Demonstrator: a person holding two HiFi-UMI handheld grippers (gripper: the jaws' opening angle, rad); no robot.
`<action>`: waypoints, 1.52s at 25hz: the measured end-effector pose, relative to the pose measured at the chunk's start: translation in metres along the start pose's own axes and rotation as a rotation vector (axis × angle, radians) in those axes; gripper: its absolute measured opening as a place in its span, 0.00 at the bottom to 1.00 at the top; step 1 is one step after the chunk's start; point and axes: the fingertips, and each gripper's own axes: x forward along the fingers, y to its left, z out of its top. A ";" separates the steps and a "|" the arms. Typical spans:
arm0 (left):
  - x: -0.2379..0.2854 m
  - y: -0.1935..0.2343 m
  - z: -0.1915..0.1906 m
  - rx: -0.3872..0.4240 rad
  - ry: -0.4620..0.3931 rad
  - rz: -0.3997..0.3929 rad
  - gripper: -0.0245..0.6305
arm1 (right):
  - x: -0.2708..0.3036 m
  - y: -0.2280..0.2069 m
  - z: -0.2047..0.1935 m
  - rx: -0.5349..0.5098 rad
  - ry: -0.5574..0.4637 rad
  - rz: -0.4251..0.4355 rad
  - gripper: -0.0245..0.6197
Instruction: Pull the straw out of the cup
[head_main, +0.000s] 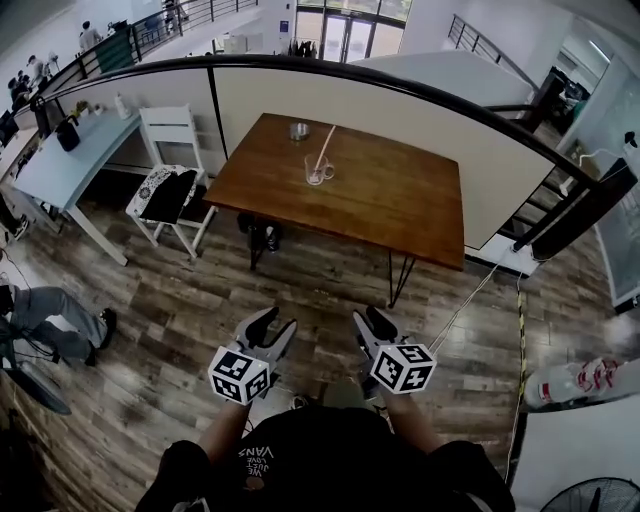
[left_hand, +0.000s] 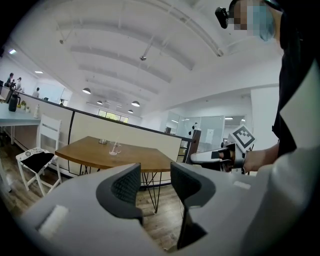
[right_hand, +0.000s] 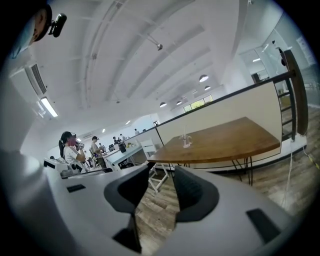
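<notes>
Bright, even indoor light fills all three views. Daylight comes through the glazed double doors (head_main: 345, 35) at the far end of the head view. Round white ceiling lamps (left_hand: 86, 91) and a long white strip light (right_hand: 49, 107) add light from above. The brown wooden worktop (head_main: 380, 190) carries a soft sheen and casts only a faint shadow on the grey-brown plank floor (head_main: 300, 310). Wide-angle distortion bends the black handrail (head_main: 250, 61), and every picture's corners fall to black. Close to the lens, the left gripper (left_hand: 155, 182) and right gripper (right_hand: 162, 185) look soft; the distance is sharper.
</notes>
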 end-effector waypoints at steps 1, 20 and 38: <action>0.004 0.002 -0.001 -0.003 0.003 -0.002 0.30 | 0.003 -0.004 0.001 0.004 0.003 -0.004 0.24; 0.138 0.065 0.032 -0.037 0.006 0.087 0.30 | 0.109 -0.098 0.067 -0.012 0.071 0.068 0.24; 0.212 0.122 0.042 -0.089 -0.004 0.183 0.30 | 0.194 -0.155 0.097 -0.025 0.138 0.133 0.24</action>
